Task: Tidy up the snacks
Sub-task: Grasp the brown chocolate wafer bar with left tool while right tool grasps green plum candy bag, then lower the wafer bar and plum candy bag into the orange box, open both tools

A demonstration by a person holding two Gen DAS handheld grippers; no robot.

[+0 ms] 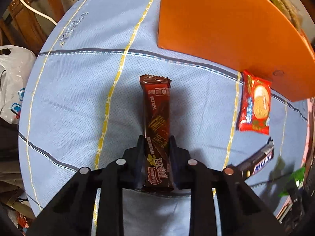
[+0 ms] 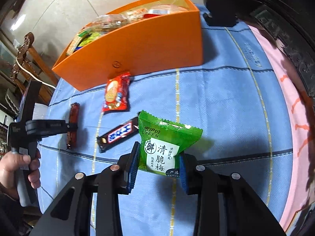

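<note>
Two snacks are being gripped: the brown wafer bar (image 1: pixel 156 129) is sitting lengthwise between the left gripper (image 1: pixel 155 143) fingers, seemingly just above the blue tablecloth (image 1: pixel 78 98), while the right gripper (image 2: pixel 157 157) is pinching the green plum packet (image 2: pixel 165 143). A red biscuit packet (image 2: pixel 116 94) is lying against the orange box (image 2: pixel 149 45), a Snickers bar (image 2: pixel 118 133) nearer. A hand (image 2: pixel 17 169) is grasping the left handle.

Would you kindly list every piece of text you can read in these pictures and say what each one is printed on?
"来伊份 LYFEN": green plum packet, held in the right gripper.
"清脆梅": white label on that packet.
Brown wafer bar in the left gripper: print too blurred.
Red biscuit packet: unreadable.
Dark chocolate bar: white lettering blurred.
Blue tablecloth: woven wording illegible.
</note>
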